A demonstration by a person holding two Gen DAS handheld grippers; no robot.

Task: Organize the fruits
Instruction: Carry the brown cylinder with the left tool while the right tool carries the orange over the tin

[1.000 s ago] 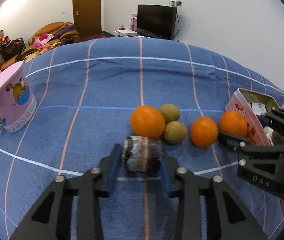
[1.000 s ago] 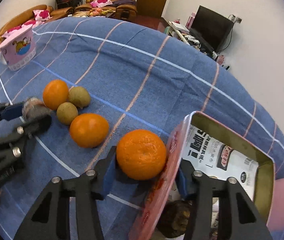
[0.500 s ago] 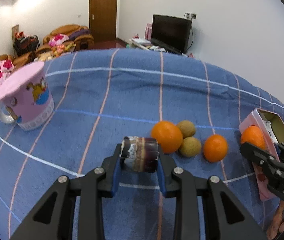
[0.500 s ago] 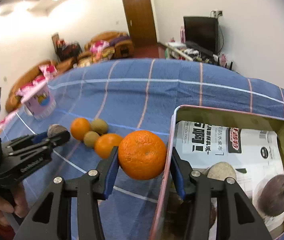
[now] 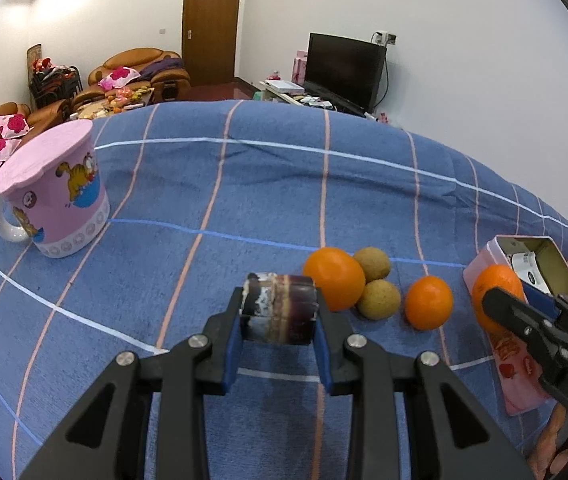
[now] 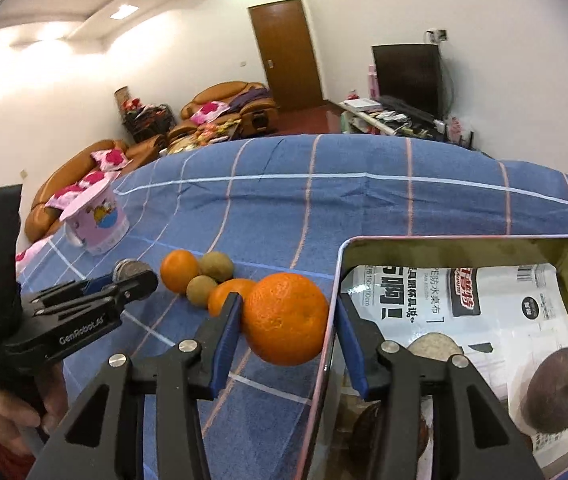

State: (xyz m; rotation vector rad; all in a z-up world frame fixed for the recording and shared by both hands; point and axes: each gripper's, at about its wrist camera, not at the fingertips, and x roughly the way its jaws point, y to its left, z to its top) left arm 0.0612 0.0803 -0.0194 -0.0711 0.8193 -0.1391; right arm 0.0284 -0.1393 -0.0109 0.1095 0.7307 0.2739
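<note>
While the left tool (image 5: 278, 322) clamps a dark purple cylindrical piece (image 5: 280, 308) above the blue checked cloth (image 5: 268, 184), the right tool (image 6: 285, 330) holds an orange (image 6: 285, 318) beside the rim of the open tin (image 6: 443, 240); two oranges (image 5: 333, 278) (image 5: 429, 302) and two brown fruits (image 5: 371, 264) (image 5: 379, 299) lie clustered on the cloth, a pink mug (image 5: 54, 204) well apart at left

We see a surface w/ blue plaid cloth (image 5: 268, 184). On it: pink Garfield mug (image 5: 54, 204) far left, 2 oranges (image 5: 333, 278) (image 5: 429, 302) & 2 brownish-green fruits (image 5: 371, 264) (image 5: 378, 299) bunched near center, open pink tin (image 6: 459, 240) at right edge.
</note>
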